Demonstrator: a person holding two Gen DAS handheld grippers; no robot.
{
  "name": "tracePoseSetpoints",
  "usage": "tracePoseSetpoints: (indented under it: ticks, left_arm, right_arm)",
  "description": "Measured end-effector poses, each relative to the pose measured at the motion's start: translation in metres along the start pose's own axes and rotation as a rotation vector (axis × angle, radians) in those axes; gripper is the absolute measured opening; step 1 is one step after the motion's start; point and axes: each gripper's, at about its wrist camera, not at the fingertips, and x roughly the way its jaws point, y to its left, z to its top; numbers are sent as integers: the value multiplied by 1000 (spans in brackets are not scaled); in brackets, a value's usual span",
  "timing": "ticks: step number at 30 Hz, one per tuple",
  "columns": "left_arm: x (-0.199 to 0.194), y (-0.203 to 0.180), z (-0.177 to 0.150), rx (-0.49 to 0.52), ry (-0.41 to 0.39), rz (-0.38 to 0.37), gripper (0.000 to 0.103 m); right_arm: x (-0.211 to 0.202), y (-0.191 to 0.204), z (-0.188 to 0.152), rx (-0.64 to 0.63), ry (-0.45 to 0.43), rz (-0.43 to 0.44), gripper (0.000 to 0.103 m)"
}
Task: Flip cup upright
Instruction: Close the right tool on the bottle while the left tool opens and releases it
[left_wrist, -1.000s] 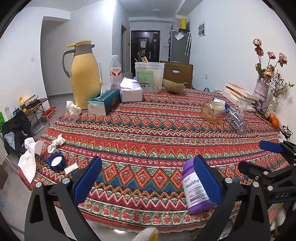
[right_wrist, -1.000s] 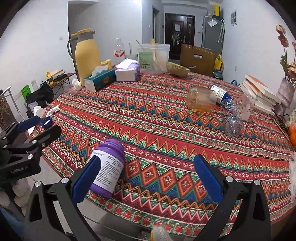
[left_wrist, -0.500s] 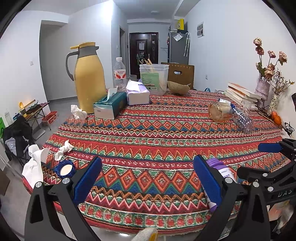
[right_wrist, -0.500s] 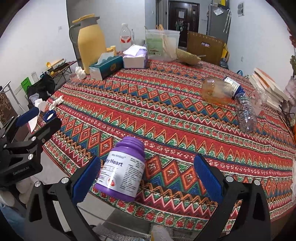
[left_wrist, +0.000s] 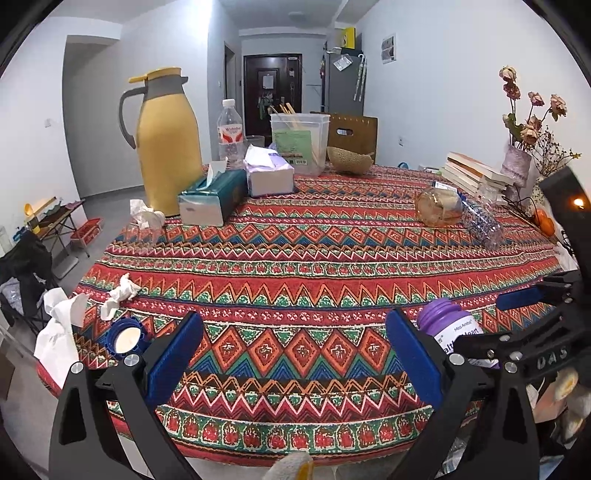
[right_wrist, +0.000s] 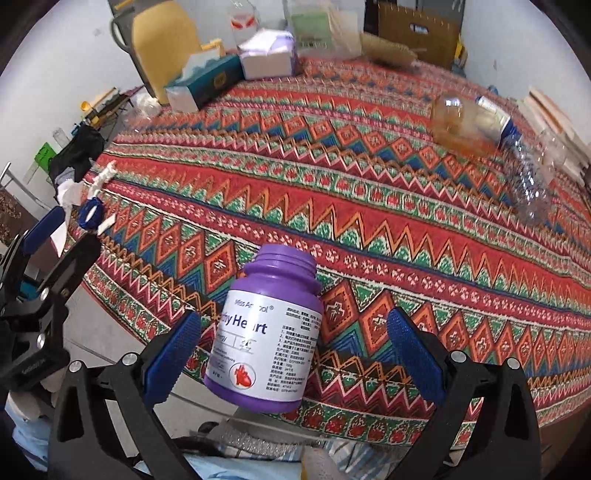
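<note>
Two claws logged, both spread wide, neither closed on anything.

Right claw (right_wrist: 293, 317): held low over the 6 o'clock edge of the worktop (right_wrist: 369, 206), which is covered by a red patterned cloth. Between its blue pads (right_wrist: 173, 354), a purple bottle (right_wrist: 266, 332), uncapped, white label with a red heart facing up. Lying on its side, mouth toward 12 o'clock, base out past the cloth edge. Pad at 9 o'clock just beside the label; cannot tell whether touching. Pad at 3 o'clock clearly apart from it.

Left claw (left_wrist: 295, 317): also at the 6 o'clock edge, only bare cloth between its pads. Same purple bottle seen here at 3 o'clock, just beyond the right-hand pad, with the right claw's black frame over it.

Amber cup (right_wrist: 461, 125): on its side at 1 o'clock in the right wrist view, well apart from both claws. Touching or nearly touching a clear plastic bottle (right_wrist: 528, 184), also lying down, on its 3 o'clock side.

Also noted, left wrist view: blue lid (left_wrist: 125, 334) at 9 o'clock near the edge, open side up, next to crumpled tissue (left_wrist: 122, 295). Yellow jug (left_wrist: 168, 147) upright at 11 o'clock, teal tissue box (left_wrist: 212, 201) just in front of it. Stack of books (left_wrist: 472, 171) at 2 o'clock.
</note>
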Motion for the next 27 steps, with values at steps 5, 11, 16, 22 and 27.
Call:
tracePoseSetpoints:
  ticks: [5, 11, 16, 22, 27]
  left_arm:
    - [7, 2, -3, 8, 18, -17, 96]
    - [17, 9, -6, 7, 38, -13, 96]
    - [20, 14, -8, -4, 39, -3, 96]
    - [23, 16, -8, -9, 40, -7, 96]
    - [26, 17, -7, -13, 45, -11, 96]
  right_arm:
    - [12, -1, 7, 39, 59, -1, 97]
    - [25, 1, 15, 70, 125, 25, 97]
    - [35, 0, 27, 115, 188, 66, 97]
    - [46, 0, 38, 136, 261, 84, 83]
    - [54, -5, 43, 162, 284, 107, 63]
